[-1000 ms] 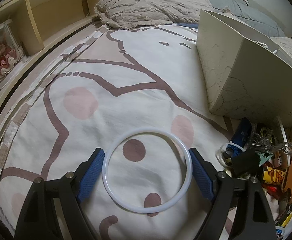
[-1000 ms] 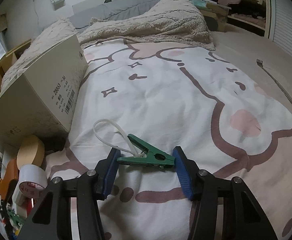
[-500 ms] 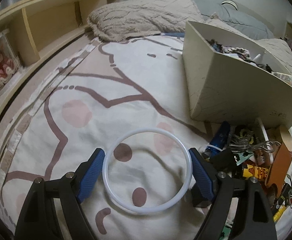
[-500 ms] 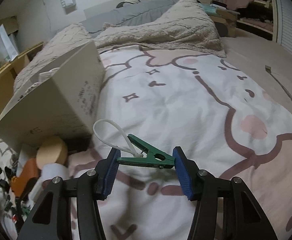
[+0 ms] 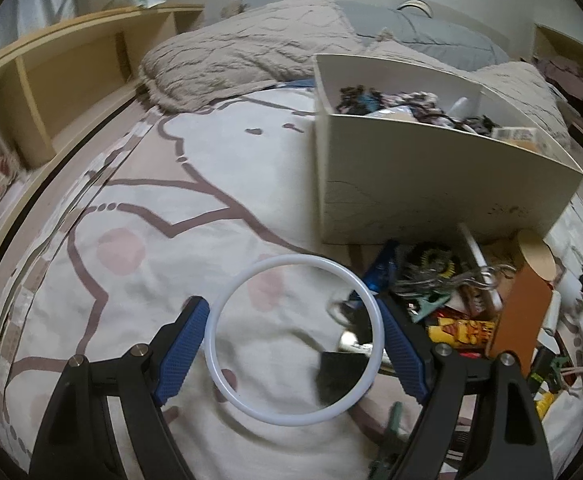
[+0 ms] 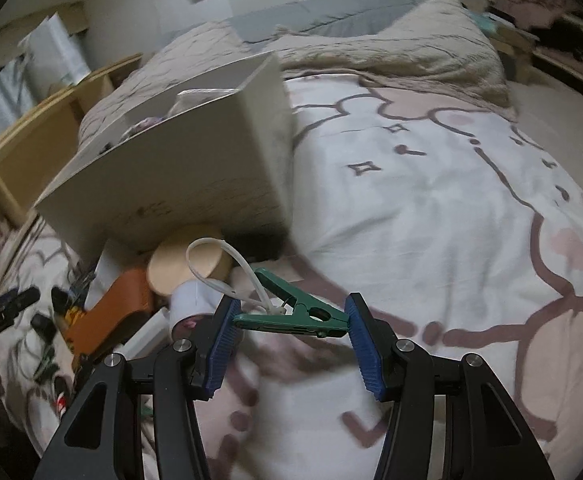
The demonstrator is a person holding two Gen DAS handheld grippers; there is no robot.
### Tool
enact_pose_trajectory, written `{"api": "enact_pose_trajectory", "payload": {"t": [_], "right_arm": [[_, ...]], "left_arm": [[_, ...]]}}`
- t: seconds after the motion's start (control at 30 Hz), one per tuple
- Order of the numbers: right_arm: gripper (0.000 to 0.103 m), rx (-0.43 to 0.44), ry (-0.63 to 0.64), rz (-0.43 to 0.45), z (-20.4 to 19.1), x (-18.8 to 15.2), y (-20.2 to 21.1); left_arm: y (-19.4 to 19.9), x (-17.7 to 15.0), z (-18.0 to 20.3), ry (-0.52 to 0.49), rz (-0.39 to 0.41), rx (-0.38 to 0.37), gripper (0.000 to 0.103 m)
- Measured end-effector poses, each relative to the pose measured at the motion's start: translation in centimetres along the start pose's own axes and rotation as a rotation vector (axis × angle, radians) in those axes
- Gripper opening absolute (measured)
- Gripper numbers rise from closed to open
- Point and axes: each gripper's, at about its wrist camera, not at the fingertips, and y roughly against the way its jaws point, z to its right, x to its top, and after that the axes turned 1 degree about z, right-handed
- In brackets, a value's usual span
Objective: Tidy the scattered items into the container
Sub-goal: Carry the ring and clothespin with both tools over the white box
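Rings like this white ring (image 5: 294, 336) weigh almost nothing, and I judge it thin, smooth and a little springy, so it could bow or pop free if squeezed hard; holding it across its widest span, as I do, seems the safest purchase. My left gripper (image 5: 293, 344) is spread wide, its blue pads pressing the ring's outer edge at 9 and 3 o'clock, and the ring hangs above the bedspread (image 5: 139, 280). The cardboard box (image 5: 431, 184) sits at about 1 o'clock from it, open-topped and already holding a jumble, with a pile of loose items (image 5: 463, 304) at its near foot, around 3 o'clock.

My right gripper (image 6: 290, 326) is roughly half open and pinches a green clothespin (image 6: 295, 314) lengthwise, one pad on each end. I take the pin for light, stiff plastic, slick enough to swivel when gripped only by its tips. A white cable tie loop (image 6: 219, 262) runs through it and flops toward 11 o'clock; being limp, it may snag on the rim. In this view the box (image 6: 195, 168) stands at 11 o'clock, near and above the pin.
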Motion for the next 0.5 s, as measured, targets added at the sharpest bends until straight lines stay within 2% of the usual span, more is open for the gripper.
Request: {"api": "enact_pose_trajectory", "payload": {"t": [0.07,0.5], "right_arm": [[0.055,-0.013,0.027,0.020,-0.6,0.0,0.4],[0.055,0.126,0.072,0.031,-2.7,0.7,2.0]], "left_arm": [[0.1,-0.1,0.8,-0.018,0.003,-0.021,0.084],[2.3,0.4,4.0,-0.091,0.053,-0.128,0.084]]}}
